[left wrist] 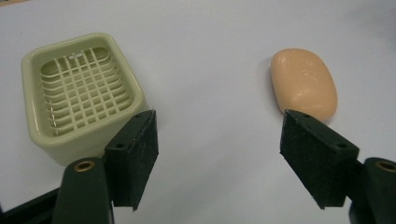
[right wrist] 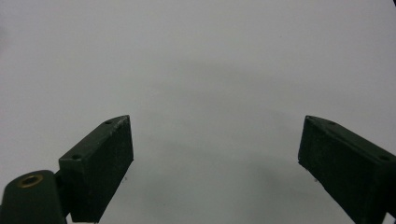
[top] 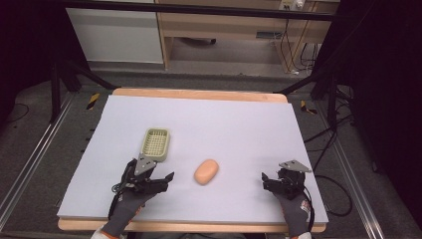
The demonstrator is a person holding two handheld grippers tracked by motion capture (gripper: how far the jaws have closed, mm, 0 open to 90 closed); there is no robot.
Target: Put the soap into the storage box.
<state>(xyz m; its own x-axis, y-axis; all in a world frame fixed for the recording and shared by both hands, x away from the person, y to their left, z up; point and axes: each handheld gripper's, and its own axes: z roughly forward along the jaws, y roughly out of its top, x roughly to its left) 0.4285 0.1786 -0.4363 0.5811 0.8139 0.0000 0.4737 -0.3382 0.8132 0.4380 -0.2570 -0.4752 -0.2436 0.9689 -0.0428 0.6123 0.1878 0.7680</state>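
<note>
Both grippers low at the near edge, soap lying loose between them.

Nearest, left gripper [top: 158, 175] just near-left of the soap [top: 206, 172], jaws spread wide, nothing held. Right gripper [top: 271, 180] well off to the right of the soap, jaws likewise wide apart over bare table [top: 239, 124]. Farther back, left of the soap and close to it, a pale green soap dish [top: 156, 144] with a grid floor, upright, empty.

Peach soap [top: 206, 172] beside green dish [top: 156, 144]
</note>
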